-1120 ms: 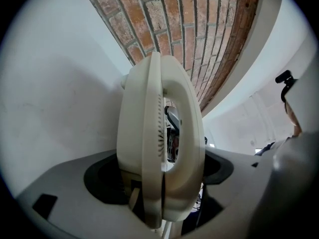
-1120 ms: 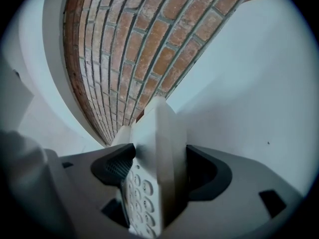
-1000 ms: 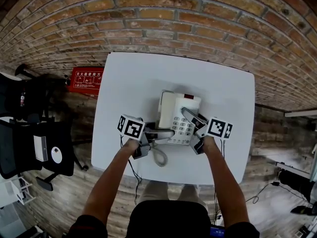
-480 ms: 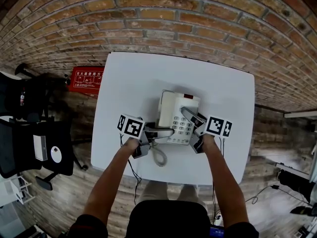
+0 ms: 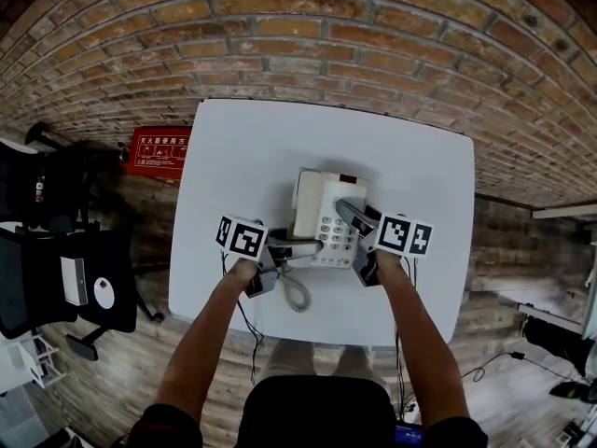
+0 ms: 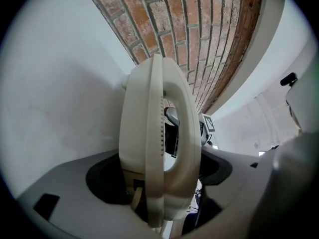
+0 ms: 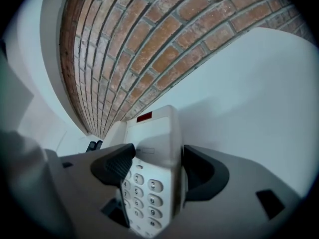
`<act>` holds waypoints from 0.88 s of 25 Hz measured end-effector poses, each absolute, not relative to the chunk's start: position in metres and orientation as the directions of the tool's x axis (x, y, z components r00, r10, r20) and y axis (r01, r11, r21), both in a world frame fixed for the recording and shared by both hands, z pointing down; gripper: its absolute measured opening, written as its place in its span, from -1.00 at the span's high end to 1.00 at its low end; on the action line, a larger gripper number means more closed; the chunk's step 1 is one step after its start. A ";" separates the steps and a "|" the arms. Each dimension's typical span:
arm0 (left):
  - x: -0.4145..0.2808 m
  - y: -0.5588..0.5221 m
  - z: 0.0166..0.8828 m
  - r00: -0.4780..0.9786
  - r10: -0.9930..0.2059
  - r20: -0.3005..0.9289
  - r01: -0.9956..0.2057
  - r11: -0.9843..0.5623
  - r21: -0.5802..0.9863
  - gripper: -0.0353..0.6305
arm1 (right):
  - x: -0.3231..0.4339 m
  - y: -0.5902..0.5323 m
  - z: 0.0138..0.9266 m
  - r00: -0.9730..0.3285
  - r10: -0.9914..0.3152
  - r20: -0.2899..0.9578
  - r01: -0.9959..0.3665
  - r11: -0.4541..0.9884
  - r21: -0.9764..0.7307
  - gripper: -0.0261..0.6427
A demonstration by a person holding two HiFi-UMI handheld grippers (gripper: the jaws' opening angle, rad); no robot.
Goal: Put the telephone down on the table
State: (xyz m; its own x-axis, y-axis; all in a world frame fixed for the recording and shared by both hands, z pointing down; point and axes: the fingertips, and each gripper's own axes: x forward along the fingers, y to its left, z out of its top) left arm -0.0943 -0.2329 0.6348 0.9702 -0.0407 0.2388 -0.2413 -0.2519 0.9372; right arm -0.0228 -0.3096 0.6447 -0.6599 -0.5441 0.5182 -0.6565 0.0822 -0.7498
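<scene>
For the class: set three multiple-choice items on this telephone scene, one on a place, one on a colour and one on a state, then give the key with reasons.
1. Where is the red sign relative to the table?
A on top of it
B on the floor to its left
C under it

2. What colour is the table's top?
A white
B black
C brown

3. What is the state of the handset?
A hung up
B lying on the floor
C gripped in the jaws of the left gripper

Key:
1 B, the head view shows the sign on the planks beside the table's left edge.
2 A, its bare surface is white.
3 C, the left gripper view shows the jaws closed on the handset, while the right gripper clamps the telephone base.
</scene>
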 end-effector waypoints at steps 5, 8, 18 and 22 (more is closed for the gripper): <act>-0.094 -0.233 0.634 0.969 -0.046 0.242 -0.246 -0.253 0.936 -0.27 | -0.023 -0.305 0.644 -0.663 -0.523 0.536 -0.676 0.109 -0.729 -0.05; -0.094 -0.234 0.634 0.968 -0.050 0.244 -0.249 -0.256 0.934 -0.28 | -0.022 -0.304 0.642 -0.660 -0.525 0.538 -0.681 0.115 -0.724 -0.05; -0.094 -0.234 0.634 0.962 -0.073 0.264 -0.274 -0.263 0.925 -0.28 | -0.018 -0.301 0.629 -0.639 -0.544 0.544 -0.706 0.134 -0.695 -0.05; -0.093 -0.233 0.634 0.956 -0.078 0.281 -0.292 -0.270 0.918 -0.28 | -0.017 -0.297 0.630 -0.626 -0.541 0.563 -0.725 0.138 -0.674 -0.05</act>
